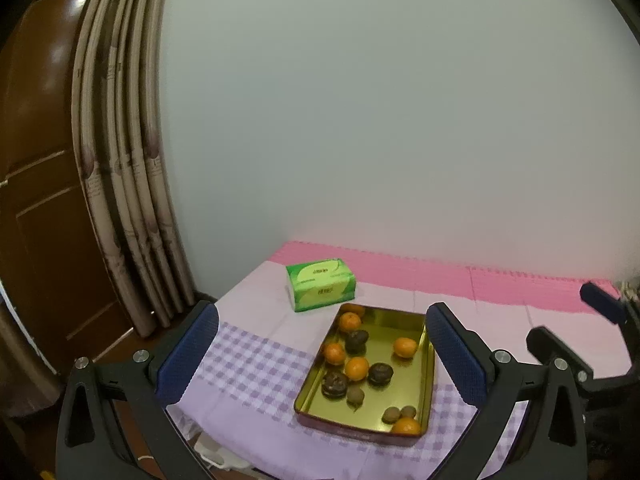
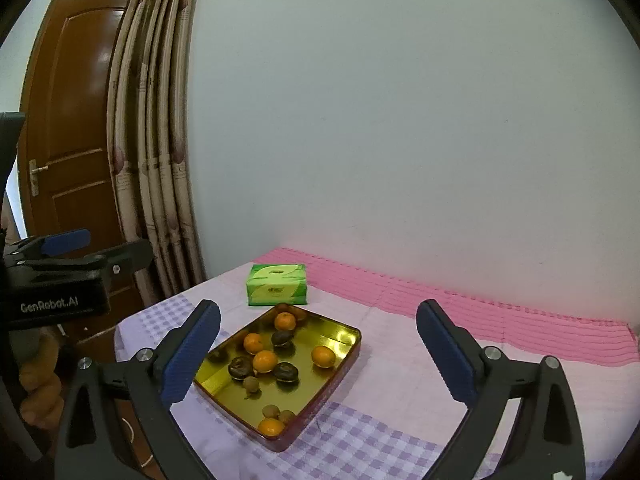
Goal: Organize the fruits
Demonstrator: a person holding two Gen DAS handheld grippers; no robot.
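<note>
A gold metal tray (image 1: pixel 402 394) lies on the checked cloth, holding several oranges (image 1: pixel 357 368), three dark round fruits (image 1: pixel 380 373) and three small brown ones (image 1: pixel 355 395). My left gripper (image 1: pixel 322 312) hangs above the tray's near side, open, with nothing between its blue pads (image 1: pixel 188 356). In the right wrist view the same tray (image 2: pixel 340 336) and oranges (image 2: pixel 265 361) lie ahead and slightly left. My right gripper (image 2: pixel 318 308) is open and empty too, raised above the table. Each gripper shows at the edge of the other's view.
A green tissue pack (image 1: pixel 320 284) sits just behind the tray. A pink ribbed mat (image 1: pixel 440 276) runs along the white wall. A curtain (image 2: pixel 156 160) and a brown door (image 2: pixel 68 140) stand to the left, beyond the table edge.
</note>
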